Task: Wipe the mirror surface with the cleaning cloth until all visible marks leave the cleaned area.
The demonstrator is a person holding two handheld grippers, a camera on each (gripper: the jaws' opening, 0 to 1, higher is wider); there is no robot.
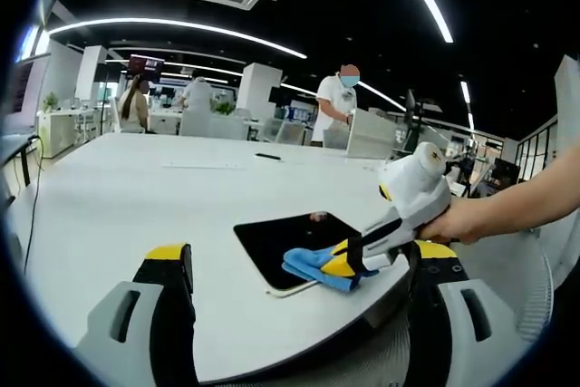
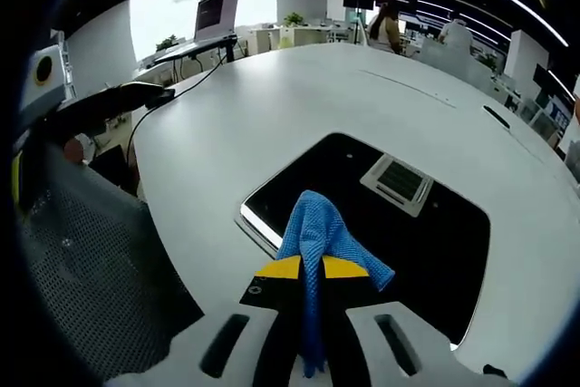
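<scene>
The mirror point(image 1: 288, 240) lies flat near the white table's front edge, a dark rectangular pane; in the right gripper view the mirror point(image 2: 417, 233) reflects a ceiling vent. A blue cleaning cloth point(image 2: 317, 228) rests on the mirror's near corner, pinched between the yellow-tipped jaws of my right gripper point(image 2: 313, 267), which is shut on it. A hand brings the right gripper point(image 1: 341, 263) in from the right, with the cloth point(image 1: 313, 266) at the mirror's corner. My left gripper point(image 1: 302, 253) stands open and empty, hovering short of the table edge.
The white table point(image 1: 136, 188) stretches far back, with a dark pen point(image 1: 267, 156) on it. A mesh chair point(image 2: 82, 260) sits left of the table edge, and a laptop point(image 2: 217, 11) stands at the far end. People point(image 1: 340, 106) stand at desks behind.
</scene>
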